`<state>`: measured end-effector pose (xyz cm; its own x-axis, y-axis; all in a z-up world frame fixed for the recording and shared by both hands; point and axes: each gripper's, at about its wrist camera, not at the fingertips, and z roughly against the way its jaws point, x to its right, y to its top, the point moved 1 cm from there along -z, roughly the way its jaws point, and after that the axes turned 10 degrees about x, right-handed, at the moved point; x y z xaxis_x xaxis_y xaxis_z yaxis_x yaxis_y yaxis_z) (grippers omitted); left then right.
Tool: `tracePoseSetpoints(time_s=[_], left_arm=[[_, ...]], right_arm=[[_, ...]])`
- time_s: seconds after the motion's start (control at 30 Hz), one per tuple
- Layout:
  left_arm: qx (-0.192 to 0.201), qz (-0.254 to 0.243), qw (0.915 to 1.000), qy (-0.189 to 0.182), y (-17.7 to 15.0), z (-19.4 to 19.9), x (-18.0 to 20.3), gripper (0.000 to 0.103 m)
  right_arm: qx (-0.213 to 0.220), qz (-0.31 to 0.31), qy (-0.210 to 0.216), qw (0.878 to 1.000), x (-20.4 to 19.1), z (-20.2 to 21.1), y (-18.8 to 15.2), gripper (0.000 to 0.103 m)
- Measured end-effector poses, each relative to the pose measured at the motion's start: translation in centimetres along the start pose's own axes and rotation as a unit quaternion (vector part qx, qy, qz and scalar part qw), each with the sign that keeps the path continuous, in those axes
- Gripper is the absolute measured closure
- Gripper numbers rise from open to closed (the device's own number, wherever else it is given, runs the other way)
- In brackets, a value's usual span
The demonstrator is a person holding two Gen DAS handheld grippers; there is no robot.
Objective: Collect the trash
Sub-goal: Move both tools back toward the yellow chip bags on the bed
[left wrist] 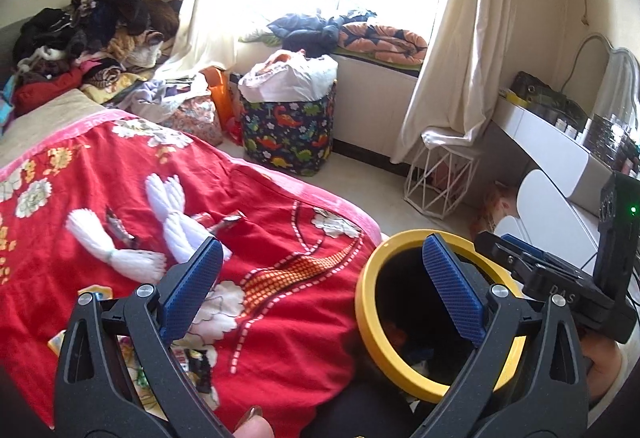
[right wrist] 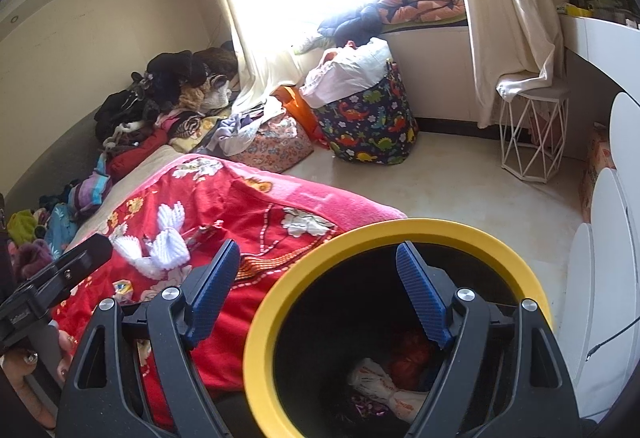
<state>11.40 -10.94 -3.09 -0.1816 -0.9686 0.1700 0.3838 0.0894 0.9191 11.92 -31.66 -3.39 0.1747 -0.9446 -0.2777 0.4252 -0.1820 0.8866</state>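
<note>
A black bin with a yellow rim (left wrist: 365, 302) stands beside the bed, low and right of centre in the left wrist view. My left gripper (left wrist: 320, 278) is open and empty, its right finger over the bin's mouth and its left finger over the red blanket (left wrist: 280, 318). Two shiny wrappers (left wrist: 229, 221) lie on the blanket ahead, and a yellow packet (left wrist: 96, 292) lies nearer. My right gripper (right wrist: 318, 292) is open and empty above the bin's rim (right wrist: 260, 338). Inside the bin lie a white wrapper (right wrist: 384, 386) and red trash (right wrist: 412, 354).
A dinosaur-print basket (left wrist: 288, 134) full of laundry stands by the window. A white wire stool (left wrist: 440, 178) and a white desk (left wrist: 540, 134) are on the right. Clothes (left wrist: 80, 38) are piled at the bed's far end. Bare floor (right wrist: 460, 190) lies between bed and desk.
</note>
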Motion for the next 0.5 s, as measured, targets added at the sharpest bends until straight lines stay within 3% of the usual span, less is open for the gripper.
tracePoseSetpoints(time_s=[0.5], left_arm=[[0.029,0.016,0.9988,0.035,1.2,1.5,-3.5,0.011]], right_arm=[[-0.014,0.038,0.053,0.998,-6.0,-0.9,-0.4,0.024]])
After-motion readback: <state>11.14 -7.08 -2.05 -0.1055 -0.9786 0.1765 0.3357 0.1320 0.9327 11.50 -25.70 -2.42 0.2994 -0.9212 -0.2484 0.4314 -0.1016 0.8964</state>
